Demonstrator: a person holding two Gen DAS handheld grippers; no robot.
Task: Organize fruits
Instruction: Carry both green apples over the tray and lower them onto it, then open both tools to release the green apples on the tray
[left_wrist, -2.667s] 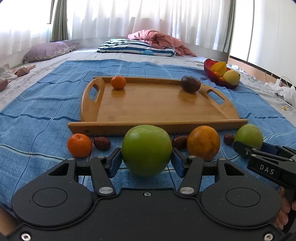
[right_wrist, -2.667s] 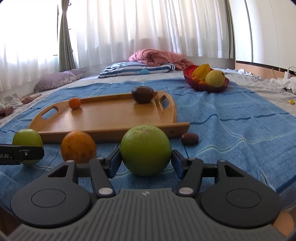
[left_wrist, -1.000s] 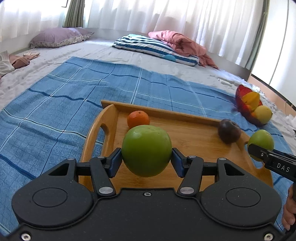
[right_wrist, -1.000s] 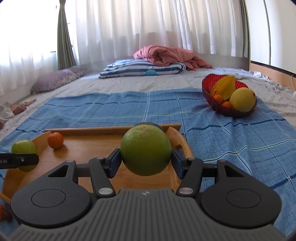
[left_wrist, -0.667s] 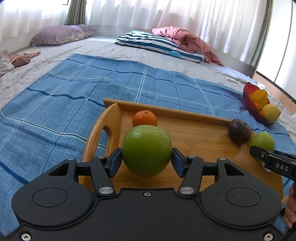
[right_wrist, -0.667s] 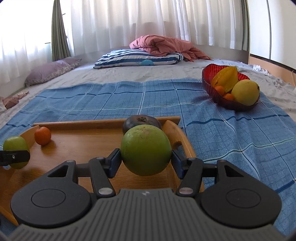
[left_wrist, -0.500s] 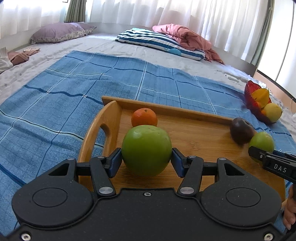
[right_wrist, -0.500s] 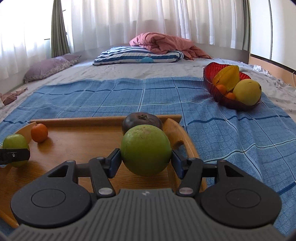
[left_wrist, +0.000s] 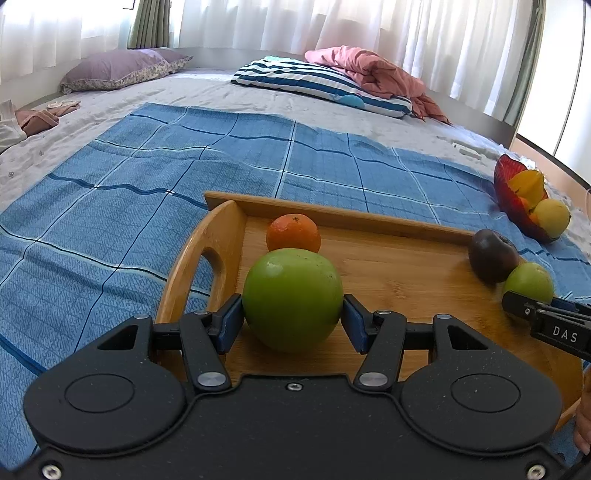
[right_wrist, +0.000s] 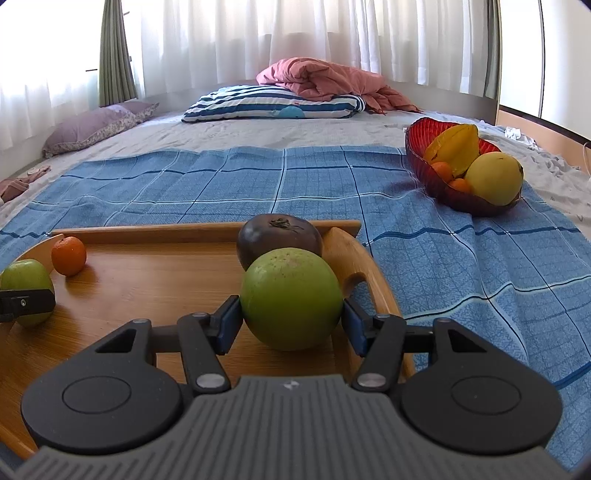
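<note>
From the left wrist camera, I saw my left gripper (left_wrist: 291, 321) clamped on a green apple (left_wrist: 292, 297) over the wooden tray (left_wrist: 399, 266), just in front of a small orange (left_wrist: 293, 233). A dark fruit (left_wrist: 493, 254) sat at the tray's far right.

From the right wrist camera, my right gripper (right_wrist: 291, 320) gripped a second green apple (right_wrist: 291, 297) directly before the dark fruit (right_wrist: 279, 236), beside the tray's right handle (right_wrist: 360, 266).

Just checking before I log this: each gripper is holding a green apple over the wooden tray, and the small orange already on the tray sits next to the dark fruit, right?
Not quite. The small orange sits at the opposite end of the wooden tray from the dark fruit, as the right wrist view shows. Otherwise correct: each gripper holds a green apple over the tray.
</note>
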